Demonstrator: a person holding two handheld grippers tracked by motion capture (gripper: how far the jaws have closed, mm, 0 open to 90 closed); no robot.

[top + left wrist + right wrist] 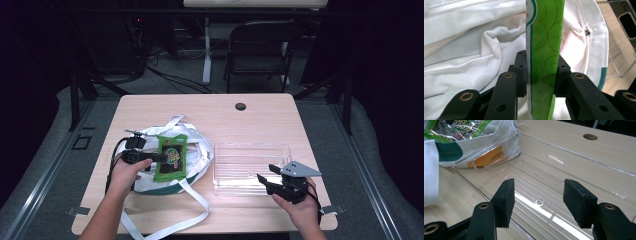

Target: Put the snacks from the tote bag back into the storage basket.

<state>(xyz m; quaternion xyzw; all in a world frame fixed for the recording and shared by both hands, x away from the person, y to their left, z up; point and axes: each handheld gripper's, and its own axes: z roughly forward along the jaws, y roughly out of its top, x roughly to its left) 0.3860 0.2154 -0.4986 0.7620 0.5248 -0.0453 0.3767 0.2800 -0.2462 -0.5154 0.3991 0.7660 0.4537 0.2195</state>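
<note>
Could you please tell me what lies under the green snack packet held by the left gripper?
The white cloth bag lies under the green snack packet. The bag's contents are covered by its fabric.

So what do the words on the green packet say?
green packet: it has printing on the front, in the high view and the right gripper view, but it is too small and blurred to read.
white bag: no words that can be seen.
clear tray: no words.

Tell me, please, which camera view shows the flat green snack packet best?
The high view: the flat green snack packet shows its whole printed face above the white cloth bag. The left gripper view shows its edge clamped between the jaws; the right gripper view catches one corner.
</note>
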